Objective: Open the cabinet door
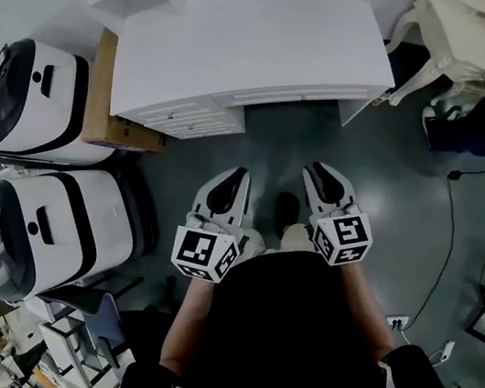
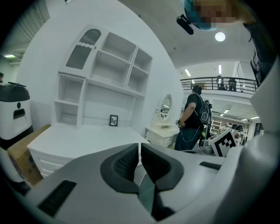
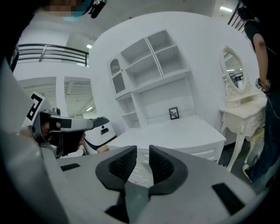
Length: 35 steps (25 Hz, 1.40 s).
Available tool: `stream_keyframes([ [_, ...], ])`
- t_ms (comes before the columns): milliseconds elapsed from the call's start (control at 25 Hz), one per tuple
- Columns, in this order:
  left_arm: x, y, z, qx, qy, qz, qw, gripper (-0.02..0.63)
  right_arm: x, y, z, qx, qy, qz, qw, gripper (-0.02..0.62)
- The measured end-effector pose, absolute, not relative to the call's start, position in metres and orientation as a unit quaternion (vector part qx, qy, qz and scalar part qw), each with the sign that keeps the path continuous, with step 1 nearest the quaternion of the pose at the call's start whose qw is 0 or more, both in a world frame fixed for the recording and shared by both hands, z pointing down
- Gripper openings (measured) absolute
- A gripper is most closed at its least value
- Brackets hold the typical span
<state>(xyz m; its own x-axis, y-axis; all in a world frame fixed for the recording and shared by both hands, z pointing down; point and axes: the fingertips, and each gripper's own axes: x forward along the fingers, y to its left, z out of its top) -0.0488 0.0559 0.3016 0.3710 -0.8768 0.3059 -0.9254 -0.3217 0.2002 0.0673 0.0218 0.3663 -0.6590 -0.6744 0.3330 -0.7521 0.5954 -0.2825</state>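
Step in hand: approach, not yet started; both claws hang close to the person's body, well apart from the cabinet.
Task's thing: the tall white wooden cabinet with open shelves (image 1: 251, 41) stands ahead, its drawer front (image 1: 190, 121) facing the person.
Likely door: the small arched door (image 2: 85, 49) at the upper left of the shelves, shut as far as I can judge.
Left claw (image 2: 139, 151): pads almost together, only a thin slit, nothing between them.
Right claw (image 3: 142, 154): pads close together with a narrow gap, also empty.
Beside the cabinet: a brown cardboard box (image 1: 106, 123) and two white-and-black rounded machines (image 1: 45, 103).
Next move: step nearer, lift one claw to the door's edge or knob, spread its pads first.
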Motion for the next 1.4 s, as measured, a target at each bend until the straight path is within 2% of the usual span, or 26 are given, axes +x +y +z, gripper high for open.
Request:
stream_keyframes([
  [280, -0.039, 0.037, 0.319, 0.798, -0.565, 0.082, 0.192, 0.034, 0.065, -0.013, 0.403, 0.395, -0.883, 0.234, 0.1, 0.106],
  [600, -0.043, 0.02, 0.347, 0.791, -0.562, 0.088, 0.224, 0.034, 0.043, -0.028, 0.444, 0.351, -0.901, 0.211, 0.142, 0.111],
  [1400, -0.04, -0.066, 0.413, 0.799, -0.53, 0.13, 0.255, 0.034, 0.031, -0.146, 0.565, 0.429, -0.858, 0.203, 0.197, 0.124],
])
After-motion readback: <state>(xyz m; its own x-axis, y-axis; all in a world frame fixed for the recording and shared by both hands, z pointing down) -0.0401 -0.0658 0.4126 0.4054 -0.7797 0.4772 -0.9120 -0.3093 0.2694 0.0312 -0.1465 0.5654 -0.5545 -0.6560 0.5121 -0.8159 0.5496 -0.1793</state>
